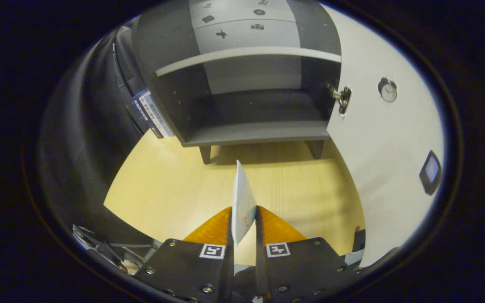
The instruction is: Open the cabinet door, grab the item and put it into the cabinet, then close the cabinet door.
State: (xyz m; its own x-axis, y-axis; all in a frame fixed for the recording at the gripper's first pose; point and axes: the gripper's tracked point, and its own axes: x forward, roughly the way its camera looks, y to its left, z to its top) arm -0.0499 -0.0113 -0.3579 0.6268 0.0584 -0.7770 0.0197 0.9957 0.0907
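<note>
My gripper [243, 215] is shut on a thin pale-blue flat packet [242, 198], held on edge between the two orange fingers [213, 229] and sticking up ahead of them. Beyond it stands a small dark-grey cabinet [251, 132] on short legs, on the light wooden tabletop [166, 189]. Its white door [385, 139] is swung wide open to the right, with a metal hinge [342, 97] at its inner edge. The lower compartment is open and dark, with a pale shelf [246, 54] above it. The packet hangs well short of the cabinet's front.
A stack of packets or boxes [152, 113] leans against the cabinet's left side. A small clock [388, 89] and a dark square plate [430, 170] are on the inside of the open door. Black cloth closes the left side.
</note>
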